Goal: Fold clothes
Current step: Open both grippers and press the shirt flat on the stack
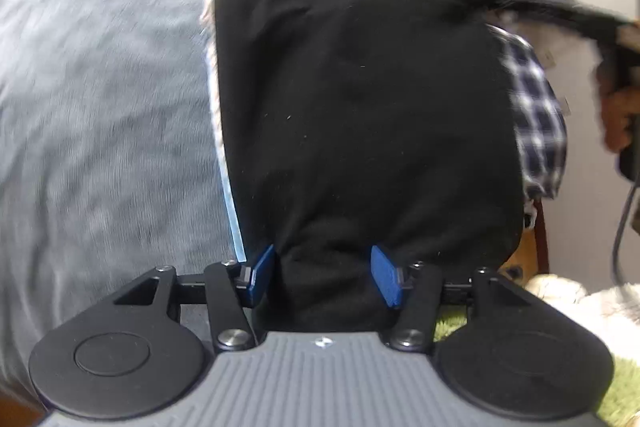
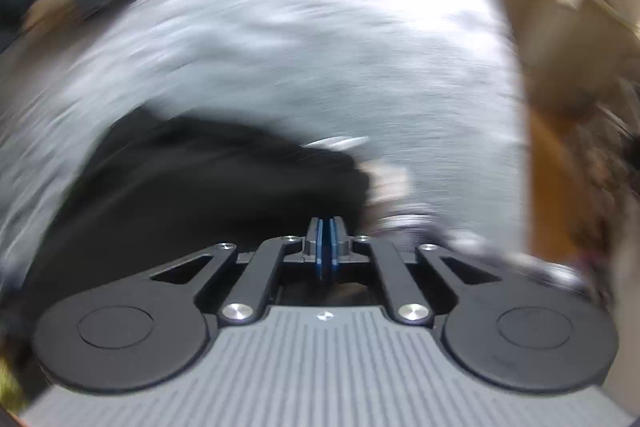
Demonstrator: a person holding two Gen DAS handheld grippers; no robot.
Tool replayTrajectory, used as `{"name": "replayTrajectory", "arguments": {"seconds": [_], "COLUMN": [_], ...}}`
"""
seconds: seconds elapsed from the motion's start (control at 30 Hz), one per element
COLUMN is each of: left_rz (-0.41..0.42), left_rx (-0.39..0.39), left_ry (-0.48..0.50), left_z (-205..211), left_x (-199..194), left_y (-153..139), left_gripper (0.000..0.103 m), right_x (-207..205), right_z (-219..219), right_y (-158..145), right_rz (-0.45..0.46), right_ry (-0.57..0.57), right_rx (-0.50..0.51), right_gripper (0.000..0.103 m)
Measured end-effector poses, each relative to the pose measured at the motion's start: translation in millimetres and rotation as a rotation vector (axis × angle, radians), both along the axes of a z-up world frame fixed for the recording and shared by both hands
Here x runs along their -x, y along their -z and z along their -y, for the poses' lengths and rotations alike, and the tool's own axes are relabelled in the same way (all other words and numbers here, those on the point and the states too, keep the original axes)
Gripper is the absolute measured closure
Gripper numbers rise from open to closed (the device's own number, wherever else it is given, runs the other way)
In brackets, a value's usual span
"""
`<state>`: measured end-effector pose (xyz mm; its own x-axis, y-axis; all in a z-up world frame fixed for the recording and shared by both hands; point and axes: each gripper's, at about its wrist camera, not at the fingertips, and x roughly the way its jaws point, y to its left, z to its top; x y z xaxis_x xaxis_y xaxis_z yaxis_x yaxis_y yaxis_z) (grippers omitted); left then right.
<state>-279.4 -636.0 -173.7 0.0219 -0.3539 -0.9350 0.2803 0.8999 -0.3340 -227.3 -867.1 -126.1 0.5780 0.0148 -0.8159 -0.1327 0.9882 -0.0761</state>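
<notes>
On the soft grey bed cover [image 1: 100, 87] lies a folded black cloth [image 1: 360, 107]. The left hand-held gripper [image 1: 324, 277] is spread around its bunched edge at six o'clock. The right hand-held gripper [image 2: 326, 247] is pressed together, empty.

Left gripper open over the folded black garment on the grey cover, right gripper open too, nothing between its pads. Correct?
One slip: the right gripper is shut, its blue pads together with nothing between them, as the right wrist view shows. The left gripper is open over the folded black garment on the grey cover.
</notes>
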Motion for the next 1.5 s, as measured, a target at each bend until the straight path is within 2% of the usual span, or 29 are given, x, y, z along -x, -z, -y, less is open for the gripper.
{"name": "replayTrajectory", "arguments": {"seconds": [0.1, 0.17, 0.27, 0.33, 0.37, 0.43, 0.53, 0.6, 0.7, 0.77, 0.87, 0.9, 0.97, 1.07, 1.17, 1.2, 1.3, 1.37, 1.43, 1.5], "left_rz": [-0.015, -0.026, -0.031, -0.025, -0.021, -0.014, -0.024, -0.036, -0.037, -0.034, -0.041, -0.04, -0.027, -0.021, -0.02, -0.021, -0.027, -0.028, -0.018, -0.002], "left_rx": [0.018, 0.017, 0.016, 0.01, 0.008, 0.009, 0.025, 0.037, 0.046, 0.05, 0.049, 0.047, 0.037, 0.033, 0.039, 0.04, 0.036, 0.034, 0.013, -0.006], "left_ry": [-0.06, -0.089, -0.12, -0.131, -0.138, -0.153, -0.183, -0.207, -0.216, -0.221, -0.242, -0.246, -0.246, -0.239, -0.24, -0.243, -0.258, -0.263, -0.257, -0.252], "left_z": [-5.7, -7.9, -9.5, -8.8, -7.8, -8.6, -11.0, -13.1, -16.5, -18.5, -14.4, -14.0, -14.6, -15.3, -14.9, -15.5, -18.4, -17.5, -13.2, -12.4], "left_x": [2.7, 3.2, 6.8, 8.0, 8.2, 11.5, 10.8, 7.9, 5.5, 7.9, 6.1, 6.2, 8.2, 10.5, 12.0, 11.4, 9.2, 9.3, 10.9, 13.5], "left_y": [-0.9, -0.8, -2.4, -3.0, -3.4, -4.9, -4.3, -4.1, -4.0, -2.7, -2.0, -3.3, -6.6, -4.9, -6.2, -4.9, 1.1, 1.8, -1.0, -4.1], "left_gripper": [0.046, 0.045, 0.045, 0.045, 0.045, 0.045, 0.044, 0.044, 0.044, 0.044, 0.042, 0.042, 0.042, 0.042, 0.042, 0.042, 0.042, 0.042, 0.042, 0.041], "right_x": [0.1, 3.6, 0.4, -7.2, -16.1, -40.1, -93.3, -115.9, -108.9, -84.5, -65.0, -69.7, -91.7, -114.2, -86.7, -71.9, -45.1, -42.2, -39.2, -23.0], "right_z": [-12.6, -49.0, -117.2, -156.5, -166.8, -168.2, -132.9, -111.9, -91.1, -111.4, -144.8, -147.7, -132.4, -67.2, -12.1, -0.3, 14.6, 26.6, 54.5, 68.5], "right_y": [-28.4, -31.5, -10.1, 16.0, 28.1, 39.8, 49.8, 41.8, 19.6, 14.7, 27.6, 36.0, 49.3, 31.5, -9.9, -16.7, -8.3, 12.2, 12.1, -4.8], "right_rz": [0.079, 0.082, 0.003, -0.072, -0.112, -0.124, -0.093, -0.066, -0.04, -0.062, -0.147, -0.153, -0.151, -0.078, 0.021, 0.025, -0.043, -0.068, -0.051, -0.005], "right_ry": [-0.141, -0.358, -0.641, -0.758, -0.78, -0.717, -0.456, -0.314, -0.347, -0.526, -0.692, -0.655, -0.466, -0.12, -0.073, -0.096, -0.156, -0.073, 0.086, 0.128], "right_rx": [-0.057, -0.098, -0.14, -0.105, -0.083, -0.049, -0.041, -0.028, -0.135, -0.174, -0.201, -0.176, -0.176, -0.267, -0.287, -0.295, -0.255, -0.137, -0.167, -0.215], "right_gripper": [0.099, 0.097, 0.097, 0.098, 0.1, 0.1, 0.098, 0.098, 0.098, 0.097, 0.097, 0.097, 0.098, 0.093, 0.093, 0.093, 0.093, 0.094, 0.09, 0.09]}}
